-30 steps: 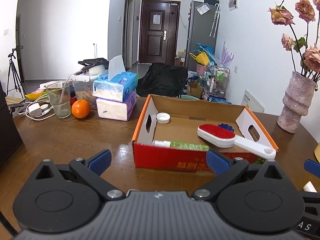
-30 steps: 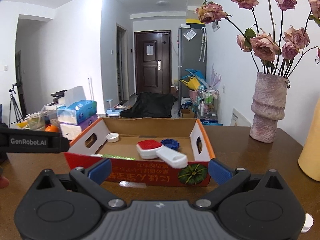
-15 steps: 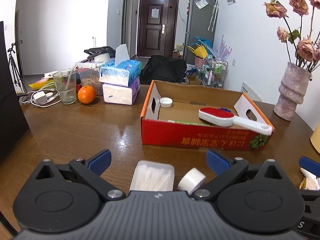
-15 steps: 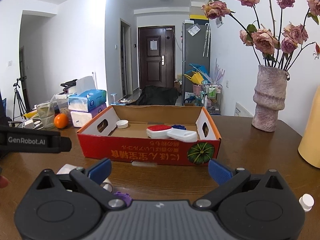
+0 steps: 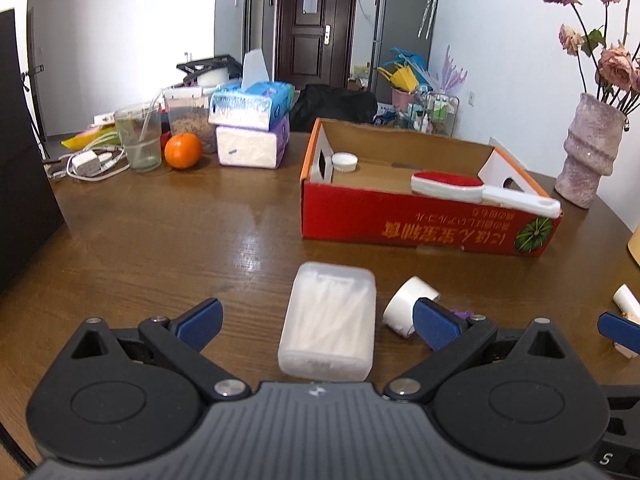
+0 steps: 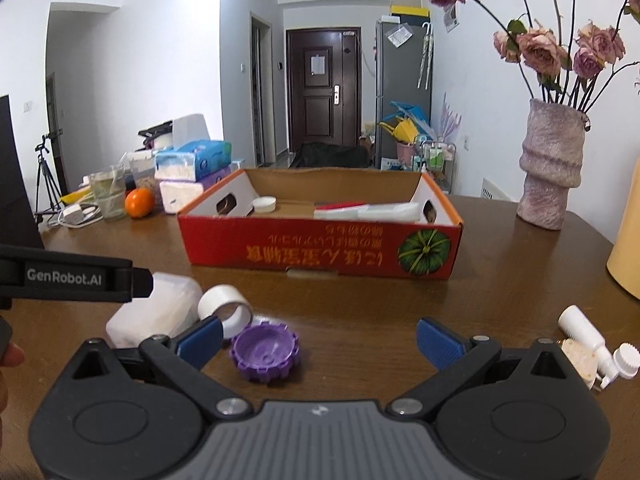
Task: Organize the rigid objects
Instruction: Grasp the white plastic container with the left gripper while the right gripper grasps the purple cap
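Observation:
A red cardboard box (image 5: pixel 424 224) (image 6: pixel 320 248) lies on the brown table, holding a red-and-white lint brush (image 5: pixel 476 190) (image 6: pixel 360 211) and a white cap (image 5: pixel 344 161) (image 6: pixel 265 204). A clear box of cotton swabs (image 5: pixel 330 326) (image 6: pixel 154 312) rests between the fingers of my open left gripper (image 5: pixel 316 322), untouched. A white tape roll (image 5: pixel 408 306) (image 6: pixel 226 310) sits by its right finger. In the right wrist view a purple toothed lid (image 6: pixel 265 353) lies between the fingers of my open right gripper (image 6: pixel 318 338), near the left one. A small white bottle (image 6: pixel 582 330) lies at right.
Tissue packs (image 5: pixel 252 128), an orange (image 5: pixel 183 151), a glass (image 5: pixel 138 138) and a charger with cables (image 5: pixel 86 162) stand at the far left. A pink vase of dried roses (image 5: pixel 592 156) (image 6: pixel 552 164) stands at the far right. A yellow object (image 6: pixel 628 240) borders the right edge.
Both grippers have pulled back from the box and tilted down. The swab box, tape roll, purple lid and small bottle have come into view near the fingers. Both stay open.

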